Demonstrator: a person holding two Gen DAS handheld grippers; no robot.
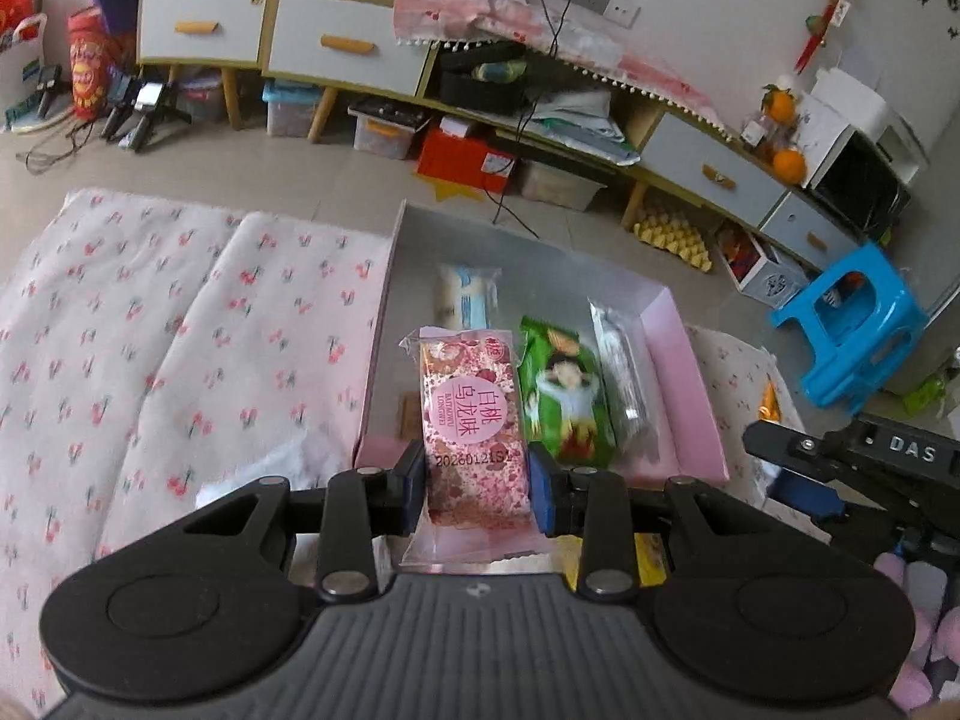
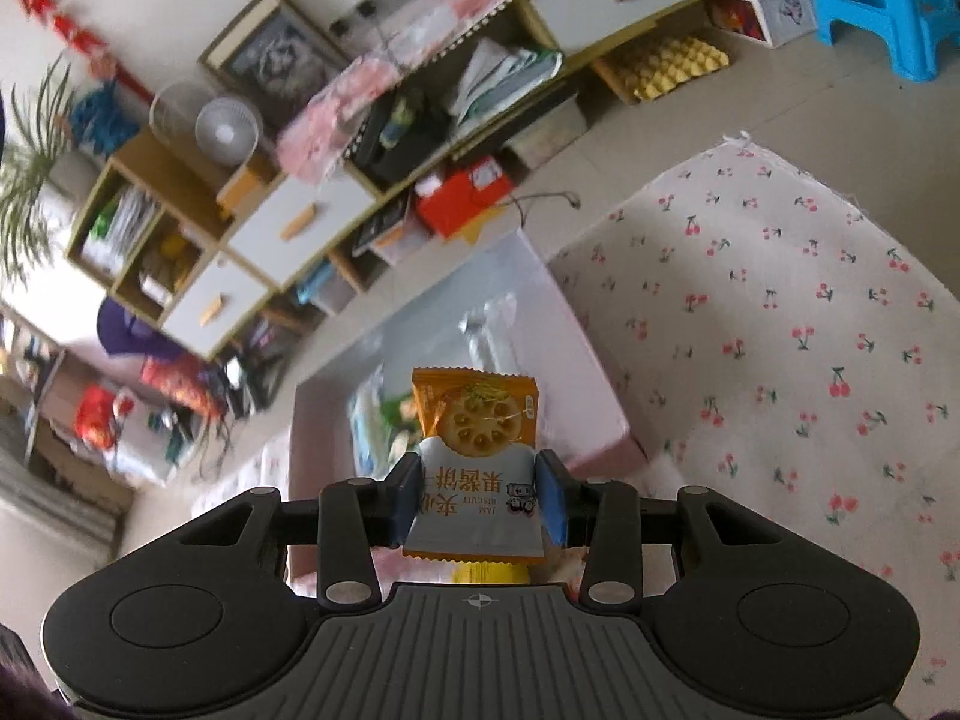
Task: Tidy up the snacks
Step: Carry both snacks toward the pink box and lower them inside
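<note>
Over a cherry-print cloth (image 1: 150,324) fronting cluttered cabinets (image 1: 324,42), the left gripper (image 1: 477,489) is pinching a pink snack packet (image 1: 474,420) lengthwise toward the pink box (image 1: 690,372), the right gripper (image 2: 478,495) clamping an orange biscuit packet (image 2: 474,450) likewise.

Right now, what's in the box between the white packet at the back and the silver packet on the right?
The green packet lies between the white packet and the silver packet, seen in the left wrist view.

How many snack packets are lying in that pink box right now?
3 clearly: a white-and-blue packet toward the far end of the pink box, a green packet in the middle, and a clear-wrapped packet against the right wall. The held pink packet may hide more.
</note>
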